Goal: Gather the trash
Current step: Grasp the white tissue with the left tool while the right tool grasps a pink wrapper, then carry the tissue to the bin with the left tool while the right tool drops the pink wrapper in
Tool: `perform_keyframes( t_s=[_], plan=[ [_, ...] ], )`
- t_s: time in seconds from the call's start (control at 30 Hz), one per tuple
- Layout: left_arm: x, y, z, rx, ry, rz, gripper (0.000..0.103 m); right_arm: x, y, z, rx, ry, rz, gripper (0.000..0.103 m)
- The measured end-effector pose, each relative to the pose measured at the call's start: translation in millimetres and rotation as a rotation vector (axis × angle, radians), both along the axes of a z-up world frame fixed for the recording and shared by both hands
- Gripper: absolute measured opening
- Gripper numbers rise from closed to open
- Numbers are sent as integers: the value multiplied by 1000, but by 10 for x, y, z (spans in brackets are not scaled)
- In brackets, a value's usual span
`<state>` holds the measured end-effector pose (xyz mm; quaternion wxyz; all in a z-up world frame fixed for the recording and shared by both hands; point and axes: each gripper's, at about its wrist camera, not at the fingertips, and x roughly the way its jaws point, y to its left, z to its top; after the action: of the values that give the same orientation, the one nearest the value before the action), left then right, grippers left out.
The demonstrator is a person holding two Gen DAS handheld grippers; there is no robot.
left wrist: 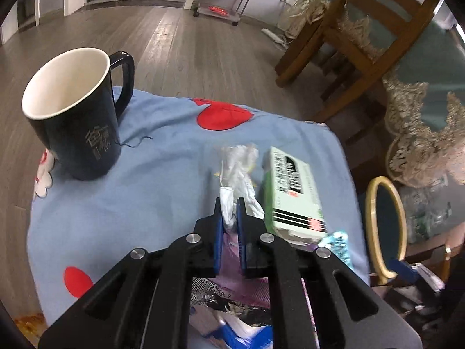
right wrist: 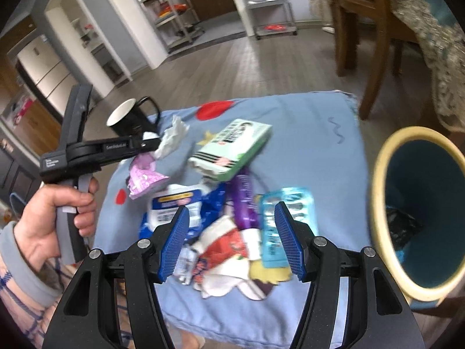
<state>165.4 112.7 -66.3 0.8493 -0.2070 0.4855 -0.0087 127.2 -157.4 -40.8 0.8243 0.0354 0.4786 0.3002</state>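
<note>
You've got a black mug with a white inside standing upright at about 10 o'clock on the blue cloth with red spots. Wooden chair sits out at 1 o'clock, metal shelf cart way back at 12.

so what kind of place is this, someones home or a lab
Most likely a home, an open dining and kitchen area. A wooden dining chair stands by a table with a lace-edged cloth, metal storage racks line the far room, and a mug sits on a floral blue cloth.
</note>
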Motion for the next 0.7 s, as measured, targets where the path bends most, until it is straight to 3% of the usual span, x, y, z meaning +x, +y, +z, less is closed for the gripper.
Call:
perform_keyframes(
  t_s=[0.23, 0.43, 0.53, 0.6, 0.7],
  plan=[
    [-78, -193, 18, -25, -11, -36, 8, -54, 196, -8, 131, 61, 104, 62],
    [-59, -420, -4, -67, -23, -70, 8, -25, 188, -100, 246, 172, 104, 62],
    [-54, -510, 1, -95, -32, -90, 8, 1, 190, -142, 269, 205, 98, 40],
    [-54, -566, -11, -98, -33, -104, 8, 13, 175, -159, 269, 213, 97, 18],
    [-47, -580, -51, -113, -24, -108, 9, -7, 152, -131, 247, 179, 108, 12]
  ],
)
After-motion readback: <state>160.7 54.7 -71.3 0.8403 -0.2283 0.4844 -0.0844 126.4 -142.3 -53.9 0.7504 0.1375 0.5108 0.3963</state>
